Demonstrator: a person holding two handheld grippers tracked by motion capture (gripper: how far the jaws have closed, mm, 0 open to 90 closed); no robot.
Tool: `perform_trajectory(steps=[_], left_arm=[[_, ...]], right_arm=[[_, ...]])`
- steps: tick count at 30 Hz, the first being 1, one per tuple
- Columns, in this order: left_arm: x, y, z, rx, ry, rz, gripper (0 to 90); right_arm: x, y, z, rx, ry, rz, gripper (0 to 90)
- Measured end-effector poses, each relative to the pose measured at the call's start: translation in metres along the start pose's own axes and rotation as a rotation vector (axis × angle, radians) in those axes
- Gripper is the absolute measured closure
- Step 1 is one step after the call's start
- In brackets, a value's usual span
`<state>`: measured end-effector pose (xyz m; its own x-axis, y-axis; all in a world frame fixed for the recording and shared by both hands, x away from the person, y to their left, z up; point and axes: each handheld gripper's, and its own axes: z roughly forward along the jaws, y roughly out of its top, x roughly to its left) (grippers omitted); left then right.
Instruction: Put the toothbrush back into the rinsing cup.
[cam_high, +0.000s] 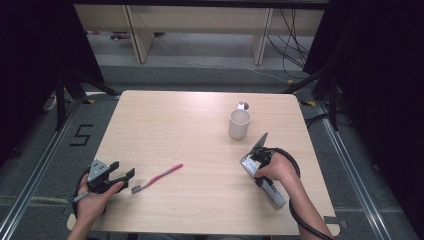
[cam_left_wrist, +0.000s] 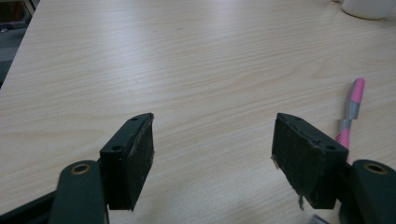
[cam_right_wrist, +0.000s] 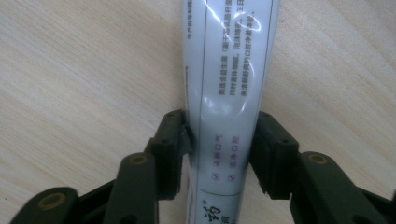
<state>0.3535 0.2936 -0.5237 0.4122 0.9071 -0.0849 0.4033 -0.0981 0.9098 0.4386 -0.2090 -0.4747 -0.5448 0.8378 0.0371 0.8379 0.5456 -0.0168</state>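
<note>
- Right hand-held gripper clamps the toothpaste tube, whose long axis runs straight ahead between its jaws.
- Left hand-held gripper, wide open, has the pink toothbrush just to its right.

Your left hand-held gripper is black with a grey three-cornered plate on top; your right hand-held gripper has black jaws (brass-ringed pivots, small screws) and a black cable.

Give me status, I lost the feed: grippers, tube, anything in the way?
Right gripper shut on tube, near the cup. Left gripper open, empty, beside the toothbrush. Bare table between tube and cup.
</note>
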Motion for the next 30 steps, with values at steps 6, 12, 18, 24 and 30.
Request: perform_trajectory(steps=[6, 12, 18, 24, 30], left_arm=[[-0.016, 0.026, -0.004, 0.07, -0.048, 0.056, 29.7], [-0.035, 0.059, 0.002, 0.331, -0.165, 0.213, 32.2], [-0.053, 0.082, 0.019, 0.522, -0.304, 0.373, 39.2], [-0.064, 0.09, 0.048, 0.679, -0.332, 0.443, 46.2], [-0.07, 0.097, 0.067, 0.817, -0.338, 0.512, 54.0]], right_arm=[[-0.002, -0.003, -0.001, -0.026, 0.008, 0.0, 49.1], [-0.002, -0.006, -0.004, -0.038, 0.009, 0.012, 48.6], [-0.003, -0.009, -0.004, -0.043, 0.018, 0.003, 48.5], [-0.001, -0.01, -0.008, -0.024, 0.045, 0.032, 48.4], [0.0, -0.012, -0.009, -0.035, 0.046, 0.023, 48.4]])
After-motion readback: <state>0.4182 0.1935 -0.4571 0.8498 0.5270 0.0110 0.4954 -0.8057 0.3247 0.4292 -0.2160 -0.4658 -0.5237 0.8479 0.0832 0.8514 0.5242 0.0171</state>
